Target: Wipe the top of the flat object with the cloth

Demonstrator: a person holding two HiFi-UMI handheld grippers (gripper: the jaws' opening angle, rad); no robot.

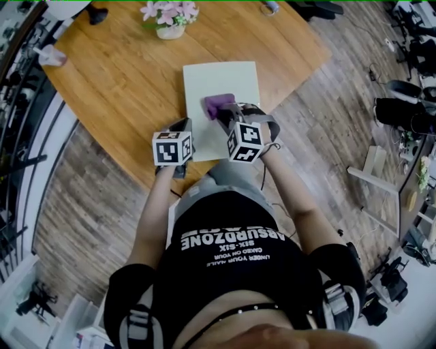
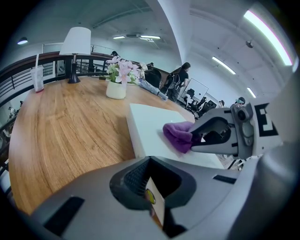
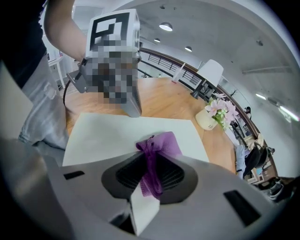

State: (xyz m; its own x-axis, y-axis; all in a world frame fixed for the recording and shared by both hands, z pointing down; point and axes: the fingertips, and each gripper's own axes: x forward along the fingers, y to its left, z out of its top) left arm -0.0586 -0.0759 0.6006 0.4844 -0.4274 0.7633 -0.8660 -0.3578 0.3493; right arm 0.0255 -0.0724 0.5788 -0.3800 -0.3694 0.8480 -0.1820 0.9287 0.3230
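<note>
Right gripper (image 3: 147,187) clenches its jaws on the cloth (image 3: 164,143), atop the board (image 3: 112,131); left gripper (image 2: 151,194) has jaws closed, empty. Both hover over the worktop (image 1: 122,88).

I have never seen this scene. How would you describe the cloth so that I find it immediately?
Look at the big wooden table; near the person's edge of it lies a flat pale green board. On the board's middle sits the cloth, pinched in the right tongs. It is the only purple, crumpled soft thing there; the pink flowers stand at the far edge.
</note>
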